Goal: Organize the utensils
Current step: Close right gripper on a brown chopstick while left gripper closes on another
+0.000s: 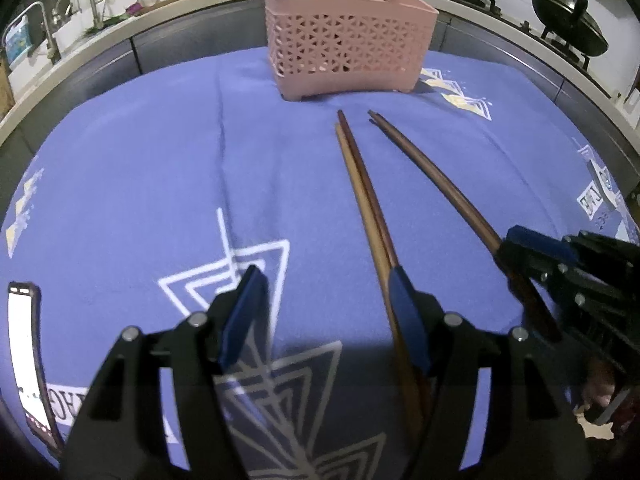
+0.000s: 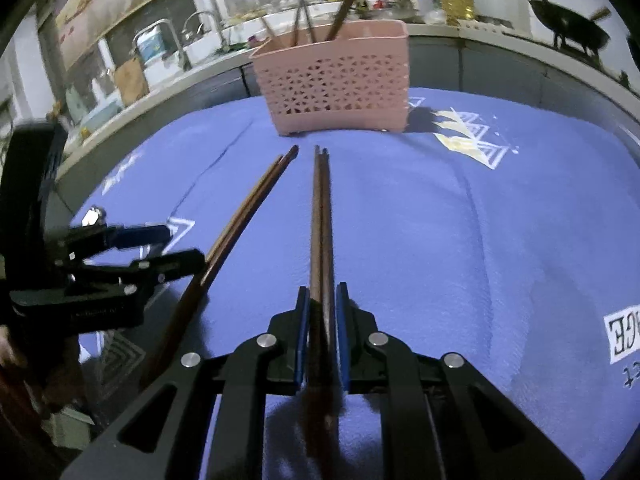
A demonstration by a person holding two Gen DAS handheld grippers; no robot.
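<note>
1. Chopsticks (image 2: 322, 232) sit squeezed in the right gripper (image 2: 322, 332); their back ends blur.
2. Another pair (image 1: 366, 208) lies beside the wide-open left gripper (image 1: 326, 312).
3. Blue cloth (image 1: 160, 160) holds a pink basket (image 1: 348, 48).

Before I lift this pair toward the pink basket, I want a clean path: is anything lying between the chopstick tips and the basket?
Nothing visible: only bare blue cloth separates the held chopsticks from the basket.
</note>
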